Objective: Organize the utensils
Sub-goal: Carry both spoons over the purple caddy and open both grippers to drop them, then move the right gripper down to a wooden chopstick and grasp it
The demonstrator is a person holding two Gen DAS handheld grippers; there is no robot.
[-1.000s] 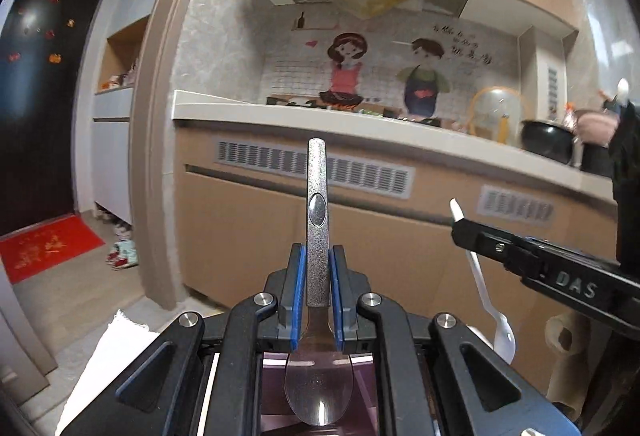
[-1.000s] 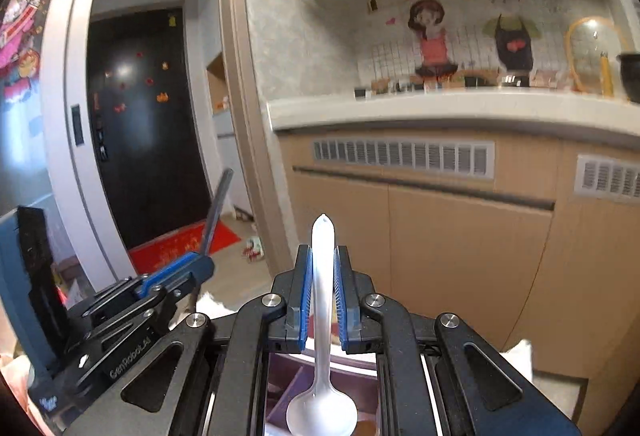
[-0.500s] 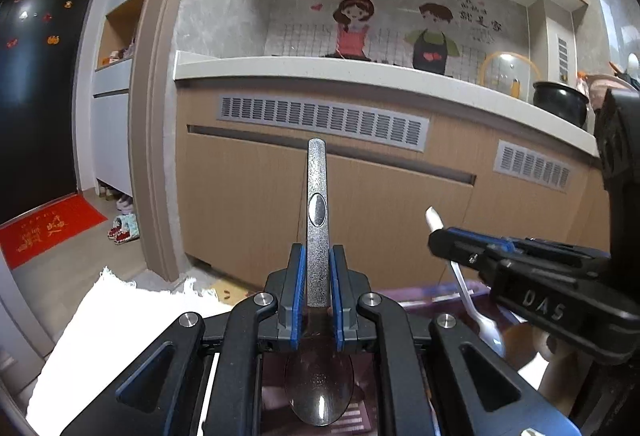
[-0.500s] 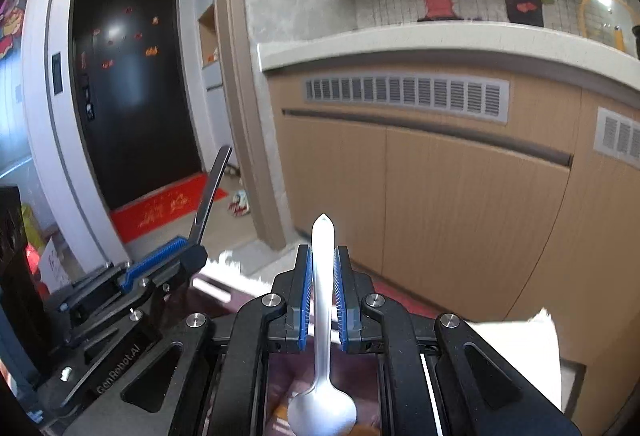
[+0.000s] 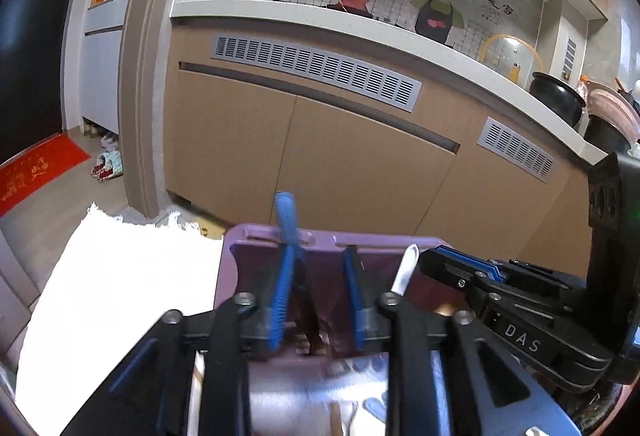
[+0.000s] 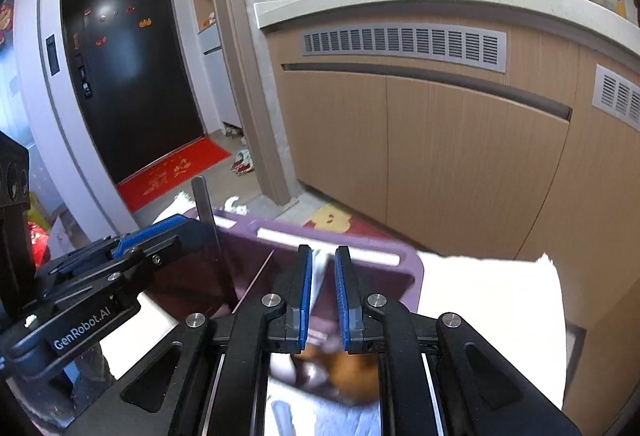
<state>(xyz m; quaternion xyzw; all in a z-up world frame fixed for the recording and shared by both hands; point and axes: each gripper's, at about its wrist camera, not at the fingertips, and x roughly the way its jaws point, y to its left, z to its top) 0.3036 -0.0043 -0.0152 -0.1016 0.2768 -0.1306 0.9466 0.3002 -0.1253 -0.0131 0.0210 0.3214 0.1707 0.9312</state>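
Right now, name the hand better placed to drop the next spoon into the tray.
Right: the right tool grips the white spoon above the tray; the left tool has just been opening, its metal spoon loose between the jaws.

Purple utensil tray [image 5: 384,236]; white cloth [image 5: 120,276]; blue gripper pads [image 6: 304,288]; red doormat [image 6: 172,172]; tan cabinets [image 6: 460,156].

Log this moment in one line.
left tongs: just opening, metal spoon between them | right tongs: shut on white spoon | both over purple tray
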